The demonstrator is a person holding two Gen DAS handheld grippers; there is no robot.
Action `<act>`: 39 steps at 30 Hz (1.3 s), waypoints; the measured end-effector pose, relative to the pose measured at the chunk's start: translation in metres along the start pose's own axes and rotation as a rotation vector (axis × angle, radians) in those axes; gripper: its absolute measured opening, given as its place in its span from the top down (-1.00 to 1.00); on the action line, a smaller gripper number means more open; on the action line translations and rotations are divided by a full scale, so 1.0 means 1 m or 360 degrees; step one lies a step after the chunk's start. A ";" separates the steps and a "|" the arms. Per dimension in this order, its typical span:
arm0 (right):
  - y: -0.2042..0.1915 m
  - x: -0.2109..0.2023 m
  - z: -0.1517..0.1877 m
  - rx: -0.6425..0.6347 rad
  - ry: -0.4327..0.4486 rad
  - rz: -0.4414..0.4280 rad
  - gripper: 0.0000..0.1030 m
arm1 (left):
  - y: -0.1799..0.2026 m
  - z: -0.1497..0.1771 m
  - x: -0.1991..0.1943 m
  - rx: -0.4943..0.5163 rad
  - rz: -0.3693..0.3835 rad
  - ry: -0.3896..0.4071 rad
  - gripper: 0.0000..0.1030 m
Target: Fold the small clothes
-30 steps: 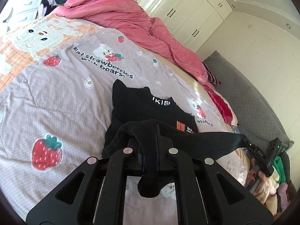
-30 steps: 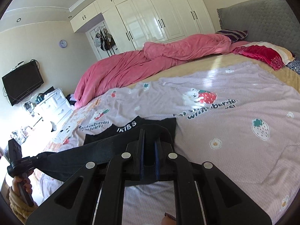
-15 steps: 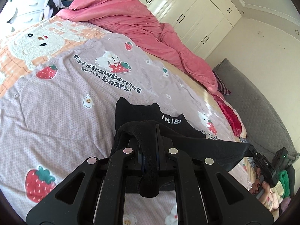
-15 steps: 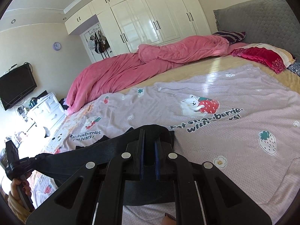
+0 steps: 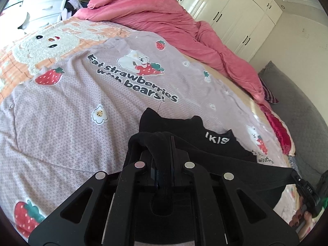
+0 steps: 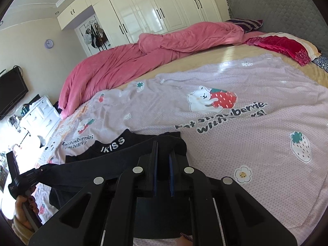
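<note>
A small black garment (image 5: 176, 126) with white "IKISS" lettering lies on the lilac strawberry-and-bear bedspread (image 5: 61, 110). Its near edge is lifted and stretched taut between both grippers. My left gripper (image 5: 163, 143) is shut on one corner of that edge, black cloth bunched over and between its fingers. My right gripper (image 6: 163, 145) is shut on the other corner of the garment (image 6: 131, 143). In the left wrist view the right gripper (image 5: 296, 177) shows at the far right with a hand under it. The left gripper (image 6: 38, 171) shows at the far left of the right wrist view.
A rumpled pink duvet (image 5: 164, 18) lies along the bed's far side, with red and striped pillows (image 6: 283, 45) by the grey headboard (image 6: 287, 6). White wardrobes (image 6: 155, 10) line the wall. A white dresser (image 6: 39, 110) and a TV (image 6: 10, 90) stand beyond the bed.
Both grippers have carried the lifted edge forward and down over the lying part of the garment. The orange print on the lower part is now covered.
</note>
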State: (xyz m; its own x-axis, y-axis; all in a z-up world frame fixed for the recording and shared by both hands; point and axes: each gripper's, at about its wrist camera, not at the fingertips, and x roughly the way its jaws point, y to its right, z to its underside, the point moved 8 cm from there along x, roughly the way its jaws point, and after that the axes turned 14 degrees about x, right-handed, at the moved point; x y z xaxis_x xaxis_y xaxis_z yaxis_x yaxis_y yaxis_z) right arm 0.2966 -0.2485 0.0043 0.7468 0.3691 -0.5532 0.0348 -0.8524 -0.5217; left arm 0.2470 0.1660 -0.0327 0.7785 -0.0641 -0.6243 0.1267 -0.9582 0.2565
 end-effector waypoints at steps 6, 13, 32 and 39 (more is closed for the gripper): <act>0.008 0.015 0.010 0.0006 -0.0051 0.0043 0.80 | -0.004 0.009 0.009 0.0045 -0.0062 -0.0028 0.90; 0.013 0.014 0.015 0.0049 -0.0037 0.0076 0.15 | -0.004 0.008 -0.007 0.0094 -0.0161 0.0038 0.47; -0.040 0.000 0.066 -0.0373 -0.0094 0.0045 0.56 | 0.068 0.032 -0.026 0.0441 -0.0095 0.0095 0.39; -0.055 0.013 0.097 -0.0511 -0.0211 0.0034 0.56 | 0.085 0.062 -0.008 0.0545 -0.0075 -0.0048 0.39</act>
State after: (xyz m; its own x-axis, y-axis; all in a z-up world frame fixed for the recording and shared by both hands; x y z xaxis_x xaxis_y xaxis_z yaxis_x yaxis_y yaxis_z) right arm 0.2405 -0.1609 -0.0373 0.6578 0.3767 -0.6522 0.2430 -0.9258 -0.2896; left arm 0.2130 0.0682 -0.0516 0.7576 -0.0209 -0.6523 -0.0554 -0.9979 -0.0324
